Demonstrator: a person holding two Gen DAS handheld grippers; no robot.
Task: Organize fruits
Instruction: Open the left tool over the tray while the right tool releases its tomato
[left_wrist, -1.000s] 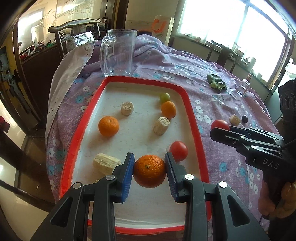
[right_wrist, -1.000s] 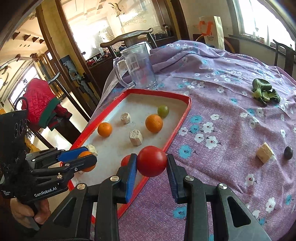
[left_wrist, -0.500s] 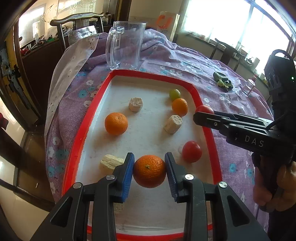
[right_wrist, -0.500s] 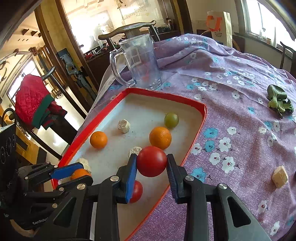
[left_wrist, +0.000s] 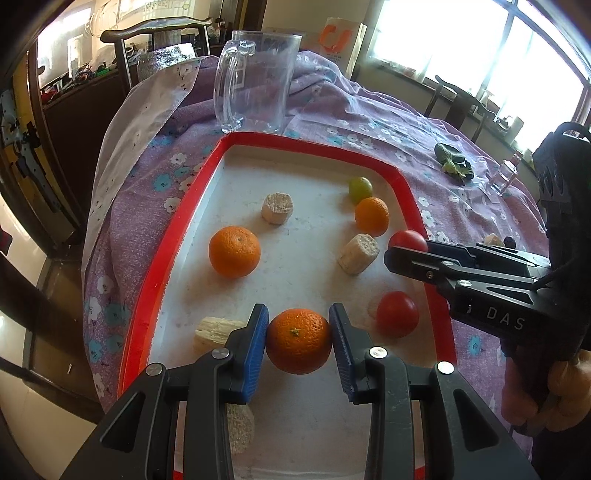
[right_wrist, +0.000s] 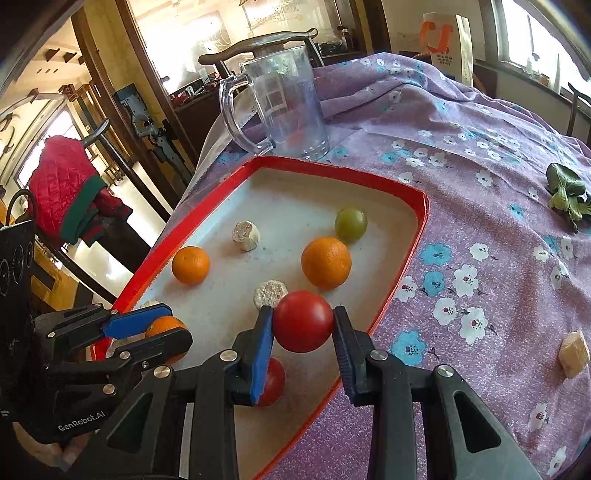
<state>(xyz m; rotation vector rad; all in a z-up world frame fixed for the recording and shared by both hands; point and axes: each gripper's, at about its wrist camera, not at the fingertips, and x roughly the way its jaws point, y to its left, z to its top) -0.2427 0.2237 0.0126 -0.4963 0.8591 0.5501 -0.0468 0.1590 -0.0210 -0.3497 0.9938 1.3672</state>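
Observation:
A red-rimmed white tray (left_wrist: 159, 258) (right_wrist: 410, 266) lies on the purple flowered cloth. My left gripper (left_wrist: 298, 339) is shut on an orange (left_wrist: 298, 341) held over the tray's near end. My right gripper (right_wrist: 303, 325) is shut on a red tomato (right_wrist: 303, 320) above the tray's right side; from the left wrist view that tomato (left_wrist: 406, 240) shows at the tip of the right gripper. In the tray lie two more oranges (left_wrist: 234, 251) (left_wrist: 371, 216), a green fruit (left_wrist: 360, 188), a second tomato (left_wrist: 397, 314) and several pale corn-like chunks (left_wrist: 277, 208).
A clear glass mug (left_wrist: 255, 81) (right_wrist: 277, 103) stands just beyond the tray's far rim. On the cloth to the right lie a leafy green (right_wrist: 565, 192), a pale chunk (right_wrist: 574, 354) and a small dark fruit (left_wrist: 510, 242). A chair (right_wrist: 258, 40) stands behind the table.
Both grippers moved forward over the tray with their fruit still held. The right gripper came in from the cloth to above the tray's right side.

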